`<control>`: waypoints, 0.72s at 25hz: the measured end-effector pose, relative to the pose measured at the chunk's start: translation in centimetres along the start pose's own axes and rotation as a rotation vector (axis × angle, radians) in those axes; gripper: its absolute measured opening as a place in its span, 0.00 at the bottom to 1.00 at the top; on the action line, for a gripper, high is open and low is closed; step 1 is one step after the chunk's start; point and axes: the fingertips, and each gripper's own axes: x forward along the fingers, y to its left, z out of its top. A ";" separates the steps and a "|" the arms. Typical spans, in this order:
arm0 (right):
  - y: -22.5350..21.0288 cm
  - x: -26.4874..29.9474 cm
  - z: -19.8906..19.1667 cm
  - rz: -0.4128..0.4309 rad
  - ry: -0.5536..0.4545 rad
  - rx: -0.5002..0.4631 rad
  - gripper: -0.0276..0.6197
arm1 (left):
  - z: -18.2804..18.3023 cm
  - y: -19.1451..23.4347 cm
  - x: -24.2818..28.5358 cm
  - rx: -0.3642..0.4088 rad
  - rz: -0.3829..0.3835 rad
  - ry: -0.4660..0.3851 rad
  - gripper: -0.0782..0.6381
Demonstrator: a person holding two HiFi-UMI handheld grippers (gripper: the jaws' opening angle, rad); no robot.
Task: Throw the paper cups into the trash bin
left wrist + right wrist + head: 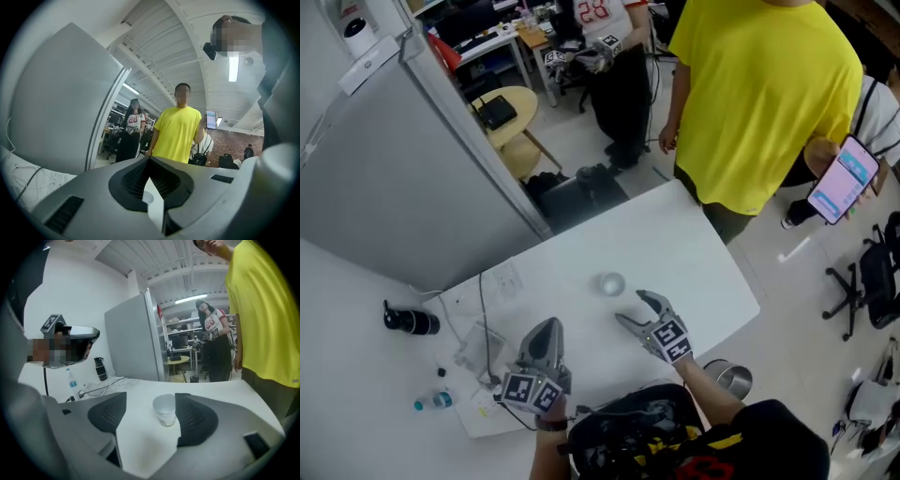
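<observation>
A white paper cup (611,283) stands upright near the middle of the white table (694,253). My right gripper (631,307) is just short of it, open, with its jaws spread to either side of the cup's near side. In the right gripper view the cup (165,409) stands close to the right pad (197,420), and no pad touches it. My left gripper (547,328) rests low at the table's near edge, shut and empty. A round metal trash bin (732,379) stands on the floor beside my right forearm.
A person in a yellow shirt (759,94) stands at the table's far side holding a phone (842,180). A black bottle (411,322), a small water bottle (433,401) and cables (484,323) lie at the left. A grey partition (403,178) borders the table's left.
</observation>
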 end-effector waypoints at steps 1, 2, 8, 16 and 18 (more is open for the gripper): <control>0.1 0.7 -0.8 0.002 0.017 -0.003 0.56 | -0.2 0.5 -0.5 0.003 0.013 0.003 0.11; 0.3 1.7 -1.5 0.008 0.034 -0.007 0.56 | -0.2 1.1 -1.1 0.006 0.030 0.000 0.11; -1.1 7.2 -6.9 -0.034 0.180 -0.009 0.64 | 0.3 3.8 -4.3 0.010 0.109 -0.007 0.11; -3.8 12.3 -9.9 -0.097 0.299 -0.001 0.71 | 0.7 5.3 -6.7 0.015 0.182 -0.020 0.11; -4.0 12.9 -9.6 -0.106 0.301 -0.011 0.71 | 1.0 5.3 -7.0 0.012 0.192 -0.023 0.11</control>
